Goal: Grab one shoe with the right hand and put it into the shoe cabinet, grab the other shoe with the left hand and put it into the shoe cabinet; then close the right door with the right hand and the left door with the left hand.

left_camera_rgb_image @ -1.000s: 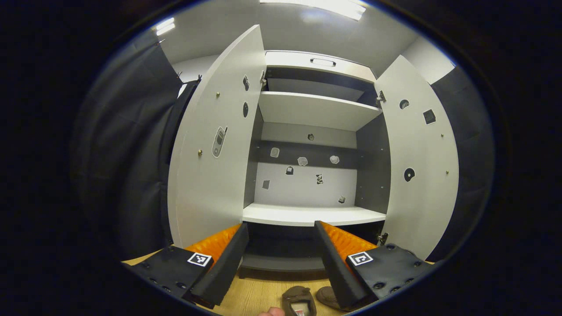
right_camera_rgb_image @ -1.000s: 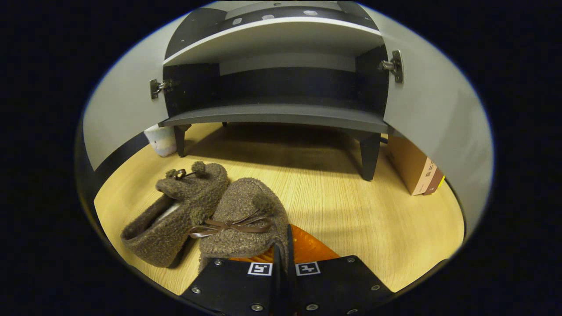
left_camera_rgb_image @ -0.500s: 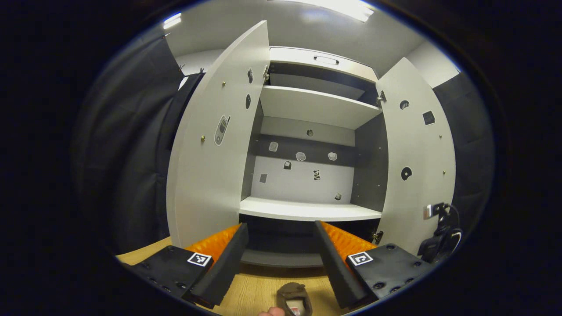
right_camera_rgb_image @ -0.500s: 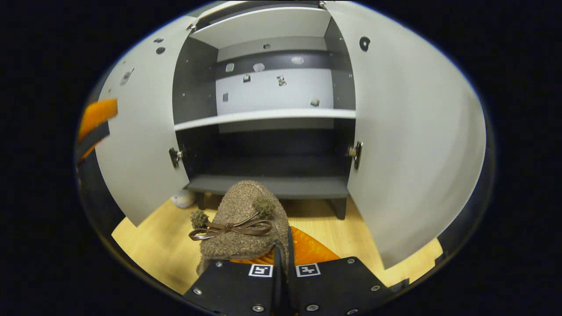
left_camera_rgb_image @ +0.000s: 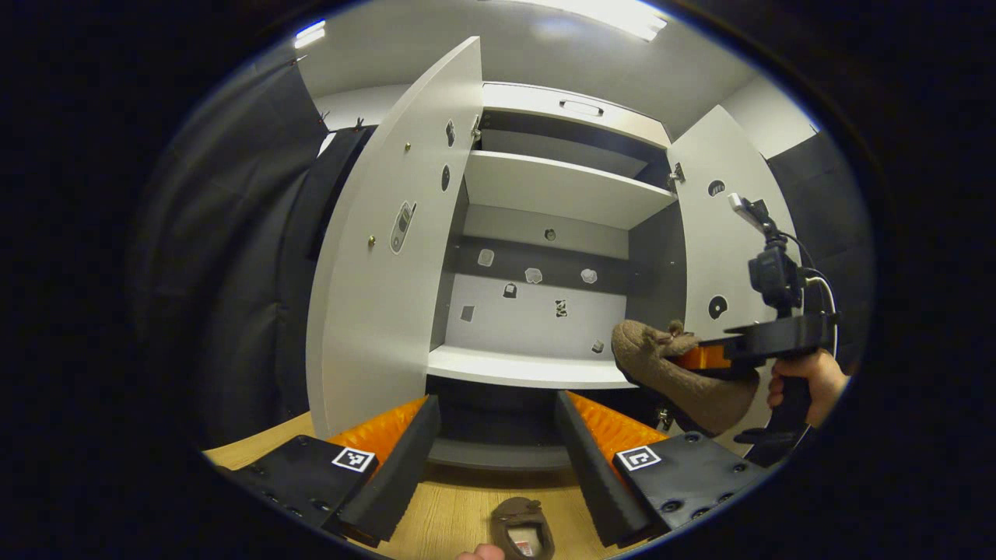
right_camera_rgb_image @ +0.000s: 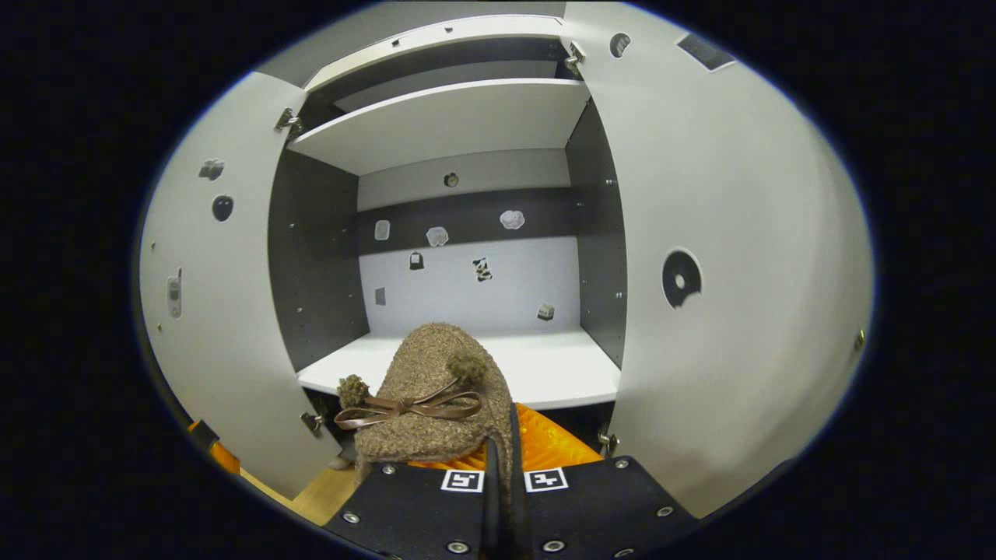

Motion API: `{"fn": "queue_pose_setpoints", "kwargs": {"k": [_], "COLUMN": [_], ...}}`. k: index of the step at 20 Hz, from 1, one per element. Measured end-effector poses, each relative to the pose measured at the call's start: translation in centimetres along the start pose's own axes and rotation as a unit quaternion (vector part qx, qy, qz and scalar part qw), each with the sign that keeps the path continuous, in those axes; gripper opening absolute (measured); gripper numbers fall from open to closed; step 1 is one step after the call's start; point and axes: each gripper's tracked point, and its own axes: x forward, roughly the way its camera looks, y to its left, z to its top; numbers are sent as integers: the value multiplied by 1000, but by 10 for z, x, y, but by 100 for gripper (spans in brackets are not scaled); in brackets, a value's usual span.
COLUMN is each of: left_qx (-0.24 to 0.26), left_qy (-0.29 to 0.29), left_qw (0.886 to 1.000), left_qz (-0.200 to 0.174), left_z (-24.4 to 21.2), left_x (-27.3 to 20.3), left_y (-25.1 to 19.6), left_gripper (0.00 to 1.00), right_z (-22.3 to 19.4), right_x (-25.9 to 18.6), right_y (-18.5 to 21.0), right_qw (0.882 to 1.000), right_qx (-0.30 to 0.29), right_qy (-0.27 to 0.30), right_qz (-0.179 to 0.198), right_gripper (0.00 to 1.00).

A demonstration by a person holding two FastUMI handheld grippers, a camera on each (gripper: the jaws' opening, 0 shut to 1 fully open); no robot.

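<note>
Right gripper view: the right hand-held gripper (right_camera_rgb_image: pixel 498 455) at bottom centre is clamped on a fuzzy brown slipper with a ribbon bow (right_camera_rgb_image: pixel 424 397), before the open white shoe cabinet (right_camera_rgb_image: pixel 467 124). The left hand-held gripper (left_camera_rgb_image: pixel 494 451) gapes wide and empty above a second brown slipper (left_camera_rgb_image: pixel 523 530) at the bottom edge.

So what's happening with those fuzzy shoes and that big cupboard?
A person is putting a pair of fuzzy brown shoes away. The right gripper is shut on one shoe and holds it up in front of the white shelf inside the shoe cabinet. Both cabinet doors stand open. The left gripper is open and holds nothing. The other shoe lies on the wooden floor below it, not yet picked up.
</note>
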Motion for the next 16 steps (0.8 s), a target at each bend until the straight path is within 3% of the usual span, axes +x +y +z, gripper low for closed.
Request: {"fn": "queue_pose_setpoints", "kwargs": {"k": [4, 7, 16], "left_qx": [-7, 1, 4], "left_qy": [-5, -3, 12], "left_qw": [1000, 1000, 1000], "left_qz": [-4, 5, 15], "left_z": [2, 0, -11], "left_x": [-6, -12, -14], "left_y": [-2, 3, 16], "left_gripper": [97, 97, 97], "right_z": [24, 30, -14], "right_x": [81, 129, 196], "right_y": [5, -11, -4], "right_qw": [1000, 998, 988], "right_qx": [1, -17, -5], "right_qy": [28, 44, 137], "right_qz": [3, -37, -66], "right_gripper": [5, 5, 5]}}
